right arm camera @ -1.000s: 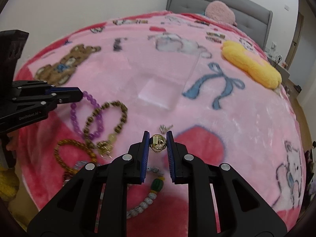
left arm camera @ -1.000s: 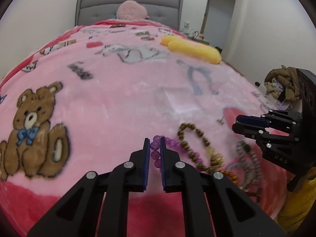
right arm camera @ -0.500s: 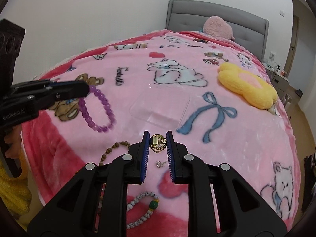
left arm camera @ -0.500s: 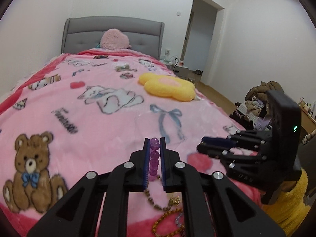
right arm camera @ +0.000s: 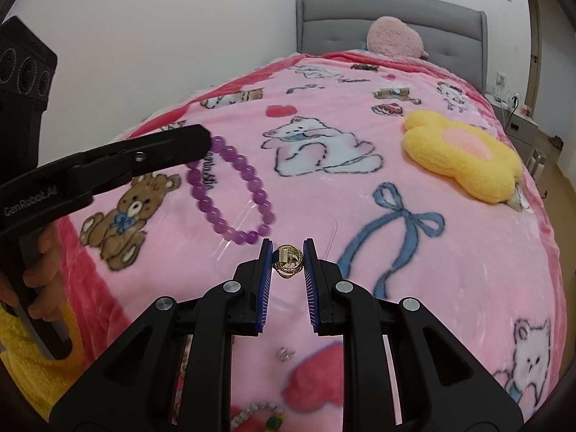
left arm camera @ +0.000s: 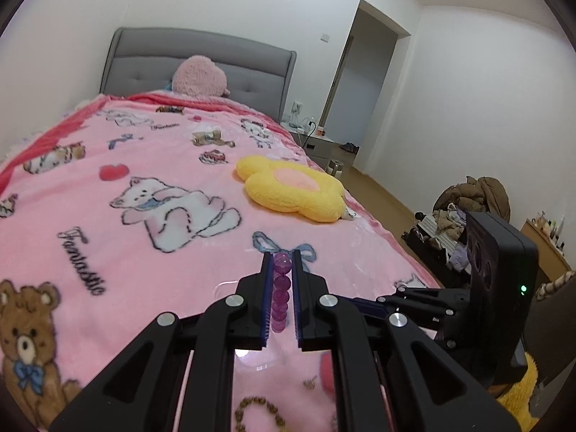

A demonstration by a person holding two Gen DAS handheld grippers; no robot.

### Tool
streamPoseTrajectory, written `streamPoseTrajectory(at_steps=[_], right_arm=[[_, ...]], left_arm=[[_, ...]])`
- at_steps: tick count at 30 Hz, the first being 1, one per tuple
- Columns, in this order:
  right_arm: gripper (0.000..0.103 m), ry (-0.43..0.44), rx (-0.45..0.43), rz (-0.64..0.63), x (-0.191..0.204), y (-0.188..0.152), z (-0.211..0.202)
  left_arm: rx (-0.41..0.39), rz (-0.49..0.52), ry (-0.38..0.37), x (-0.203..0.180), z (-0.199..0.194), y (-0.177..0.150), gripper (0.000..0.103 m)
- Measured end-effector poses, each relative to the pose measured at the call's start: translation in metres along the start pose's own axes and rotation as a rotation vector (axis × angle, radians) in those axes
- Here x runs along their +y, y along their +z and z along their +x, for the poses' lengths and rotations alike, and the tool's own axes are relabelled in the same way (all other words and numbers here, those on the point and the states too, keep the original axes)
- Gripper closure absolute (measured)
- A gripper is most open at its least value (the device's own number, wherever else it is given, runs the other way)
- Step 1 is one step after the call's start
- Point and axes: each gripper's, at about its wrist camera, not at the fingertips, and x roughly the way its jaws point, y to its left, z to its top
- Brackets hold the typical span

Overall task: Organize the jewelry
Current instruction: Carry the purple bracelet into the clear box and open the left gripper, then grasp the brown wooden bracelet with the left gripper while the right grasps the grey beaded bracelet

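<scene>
My left gripper (left arm camera: 280,262) is shut on a purple bead bracelet (left arm camera: 280,295) and holds it in the air above the pink blanket; in the right wrist view the bracelet (right arm camera: 230,194) hangs as a loop from the left gripper's fingers (right arm camera: 169,147). My right gripper (right arm camera: 287,252) is shut on a gold ring (right arm camera: 287,262), also lifted off the bed. A clear plastic box (left arm camera: 230,288) lies on the blanket just under both grippers, hard to make out. In the left wrist view the right gripper's tips are hidden behind my left fingers.
A brown bead bracelet (left arm camera: 259,414), a small silver earring (right arm camera: 285,353) and a white bead bracelet (right arm camera: 255,410) lie on the blanket near the bed's front edge. A yellow flower cushion (left arm camera: 295,187) lies further up the bed. The headboard and a pink cushion (left arm camera: 199,75) are at the back.
Both grippers have lifted their pieces off the blanket and moved forward, up the bed, over the clear box. The purple bracelet now hangs free in the air.
</scene>
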Motion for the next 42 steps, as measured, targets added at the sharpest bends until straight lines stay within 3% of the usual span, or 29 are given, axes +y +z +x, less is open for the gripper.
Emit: streamPoseTrajectory(at_steps=[6, 21, 32, 36, 42], right_arm=[[0.086, -0.001, 0.053, -0.014, -0.002, -0.005, 0.026], [0.085, -0.019, 0.076, -0.053, 0.003, -0.020, 0.039], [0.084, 0.008, 0.009, -0.071, 0.011, -0.022, 0.009], [0.078, 0.019, -0.016, -0.075, 0.013, -0.029, -0.012], [0.076, 0.010, 0.021, -0.060, 0.012, -0.060, -0.026]], left_arm=[[0.073, -0.020, -0.002, 0.012, 0.034, -0.018, 0.093], [0.147, -0.015, 0.056, 0.027, 0.053, -0.047, 0.093], [0.085, 0.002, 0.022, 0.022, 0.020, -0.041, 0.092], [0.084, 0.026, 0.038, 0.019, 0.005, -0.051, 0.080], [0.134, 0.078, 0.090, 0.016, -0.002, -0.086, 0.070]])
